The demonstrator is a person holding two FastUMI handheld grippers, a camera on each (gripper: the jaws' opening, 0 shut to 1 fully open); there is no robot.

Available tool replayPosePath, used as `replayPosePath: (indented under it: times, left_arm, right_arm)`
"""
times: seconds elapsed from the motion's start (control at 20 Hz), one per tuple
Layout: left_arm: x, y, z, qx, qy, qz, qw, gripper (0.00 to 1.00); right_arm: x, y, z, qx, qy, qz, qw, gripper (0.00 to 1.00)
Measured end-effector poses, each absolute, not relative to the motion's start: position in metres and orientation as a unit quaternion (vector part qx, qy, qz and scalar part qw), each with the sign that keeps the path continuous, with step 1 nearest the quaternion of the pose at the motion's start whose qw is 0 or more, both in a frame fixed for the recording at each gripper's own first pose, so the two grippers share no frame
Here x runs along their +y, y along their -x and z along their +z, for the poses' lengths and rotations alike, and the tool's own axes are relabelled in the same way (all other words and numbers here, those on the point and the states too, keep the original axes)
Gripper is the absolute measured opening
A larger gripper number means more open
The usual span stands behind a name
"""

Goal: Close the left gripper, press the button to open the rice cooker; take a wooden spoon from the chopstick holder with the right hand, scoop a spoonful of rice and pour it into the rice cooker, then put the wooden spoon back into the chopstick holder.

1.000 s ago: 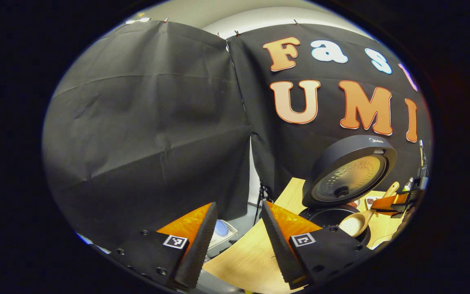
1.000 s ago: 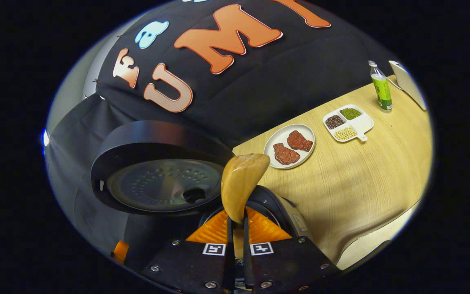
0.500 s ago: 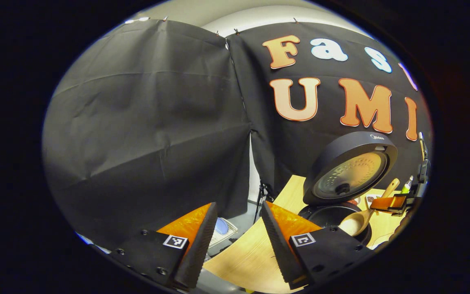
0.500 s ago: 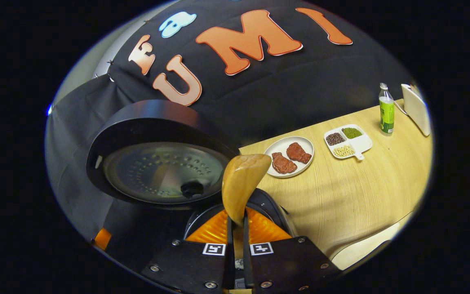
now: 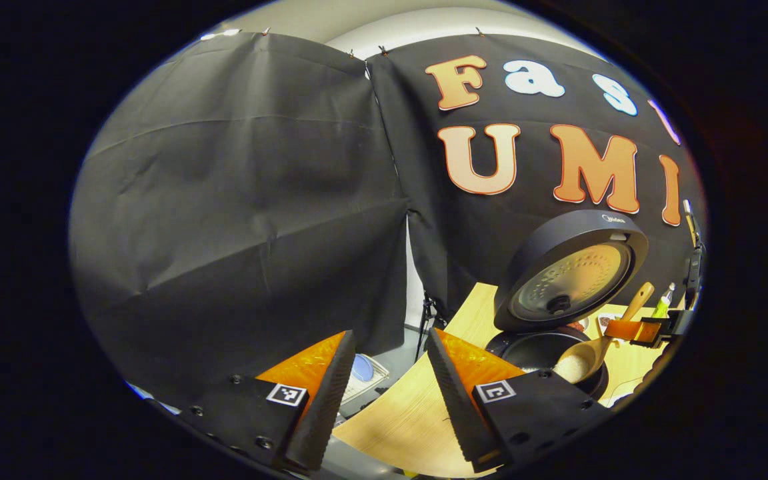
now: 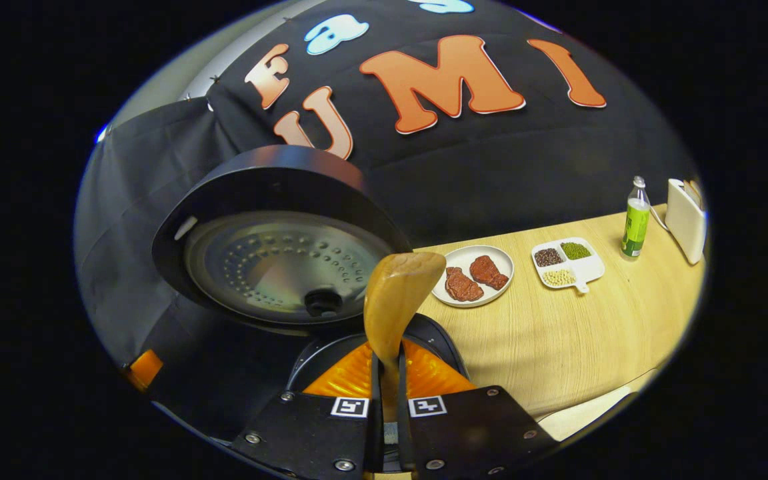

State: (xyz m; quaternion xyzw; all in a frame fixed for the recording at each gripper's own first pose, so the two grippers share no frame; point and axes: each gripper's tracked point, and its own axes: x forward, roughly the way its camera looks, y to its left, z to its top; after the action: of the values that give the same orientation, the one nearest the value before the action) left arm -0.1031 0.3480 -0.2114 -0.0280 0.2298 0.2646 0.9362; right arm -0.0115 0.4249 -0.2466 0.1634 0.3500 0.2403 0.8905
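Wooden spoon clamped by its handle in right gripper, bowl holding rice over the open pot | rice cooker on wooden table, lid raised | left gripper released, fingers spread, off the table's left end | plate of meat and divided dish of beans beyond the cooker.
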Motion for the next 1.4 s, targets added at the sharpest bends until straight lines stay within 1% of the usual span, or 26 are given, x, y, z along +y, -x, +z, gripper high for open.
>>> replayPosePath:
  times: [0.45, 0.9, 0.95, 1.4]
  left_arm:
    - [0.357, 0.111, -0.217, 0.232, 0.034, 0.272, 0.933, 0.7]
    - [0.368, 0.124, -0.23, 0.241, 0.045, 0.287, 0.926, 0.7]
    - [0.369, 0.122, -0.23, 0.241, 0.045, 0.287, 0.926, 0.77]
    - [0.365, 0.116, -0.234, 0.242, 0.043, 0.285, 0.927, 0.77]
  right_arm:
    - [0.445, 0.02, -0.235, 0.298, -0.063, 0.279, 0.911, 0.07]
    - [0.462, 0.022, -0.226, 0.253, 0.009, 0.314, 0.915, 0.08]
    - [0.464, 0.023, -0.224, 0.249, 0.014, 0.32, 0.914, 0.08]
    - [0.476, 0.032, -0.216, 0.188, 0.087, 0.355, 0.911, 0.08]
